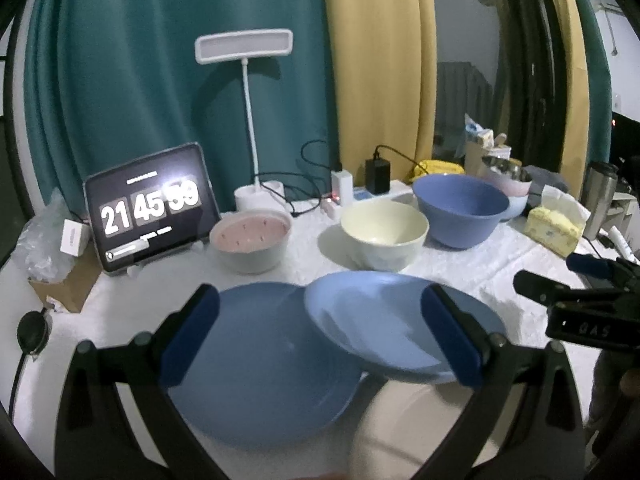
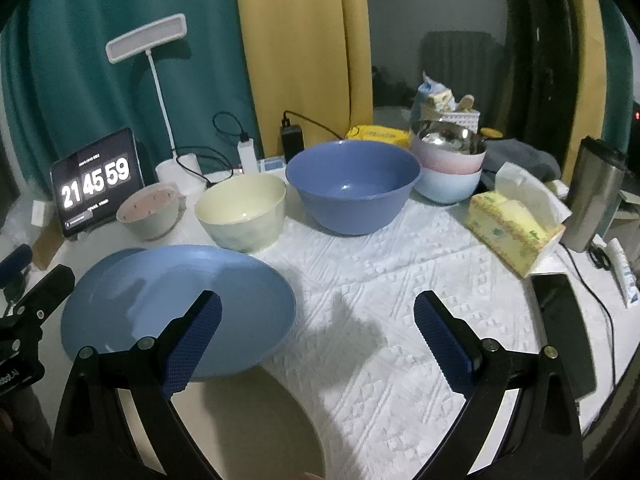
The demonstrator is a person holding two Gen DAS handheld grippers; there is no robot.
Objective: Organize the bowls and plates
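Observation:
Two blue plates lie near the table's front edge. One plate (image 1: 256,364) lies flat and the other plate (image 1: 384,320) rests tilted, overlapping its right side; the upper plate also shows in the right wrist view (image 2: 176,304). A cream plate (image 1: 404,428) shows blurred below them. Behind stand a pink-lined bowl (image 1: 252,240), a cream bowl (image 1: 382,236) and a large blue bowl (image 1: 460,210). My left gripper (image 1: 320,332) is open above the plates, holding nothing. My right gripper (image 2: 318,340) is open and empty over the white cloth, right of the plates.
A tablet clock (image 1: 150,210), a desk lamp (image 1: 244,52) and chargers stand at the back. Stacked pink and blue bowls with a steel bowl (image 2: 448,160), a tissue box (image 2: 512,232), a steel flask (image 2: 596,196) and a phone (image 2: 564,328) are on the right.

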